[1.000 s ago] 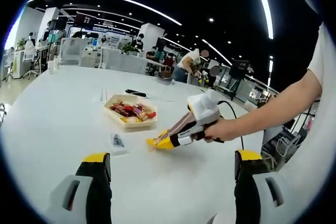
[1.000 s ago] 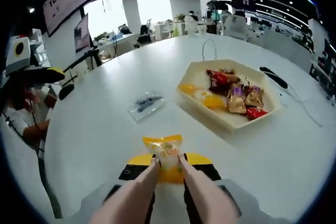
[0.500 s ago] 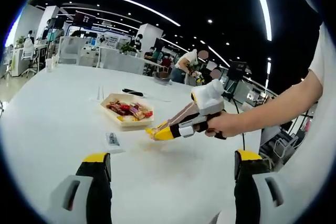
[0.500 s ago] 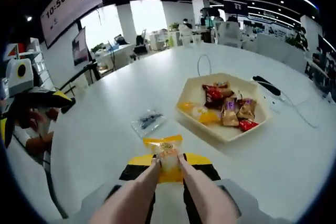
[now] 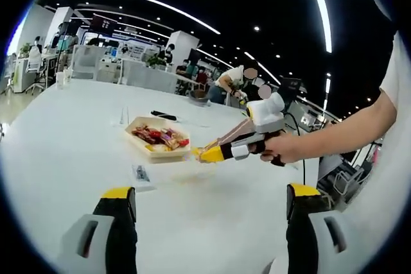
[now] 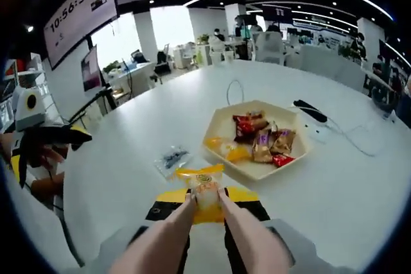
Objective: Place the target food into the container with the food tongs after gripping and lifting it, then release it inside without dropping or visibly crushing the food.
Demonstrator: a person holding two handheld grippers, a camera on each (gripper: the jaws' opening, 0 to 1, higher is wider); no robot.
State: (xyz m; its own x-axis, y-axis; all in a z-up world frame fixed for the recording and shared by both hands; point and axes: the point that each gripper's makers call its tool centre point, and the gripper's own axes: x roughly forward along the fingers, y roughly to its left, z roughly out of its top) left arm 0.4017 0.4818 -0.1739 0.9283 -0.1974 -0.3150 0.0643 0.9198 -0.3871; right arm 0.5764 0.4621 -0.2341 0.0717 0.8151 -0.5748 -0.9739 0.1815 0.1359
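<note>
Above table (image 6: pixel 359 203) | right gripper (image 6: pixel 205 192) clamps tongs (image 6: pixel 192 235) pinching snack packet (image 6: pixel 201 181)

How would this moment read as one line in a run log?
right gripper: shut on yellow snack packet | packet: lifted above table | tray: holds snacks | left gripper: open

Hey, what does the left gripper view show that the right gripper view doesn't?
Left gripper view: the hand holding the right gripper from the side, and the left gripper, open. Right gripper view: a wall clock and the tongs pinching a yellow snack up close. Both: the white table, the tray of wrapped snacks and the small clear packet beside it.
</note>
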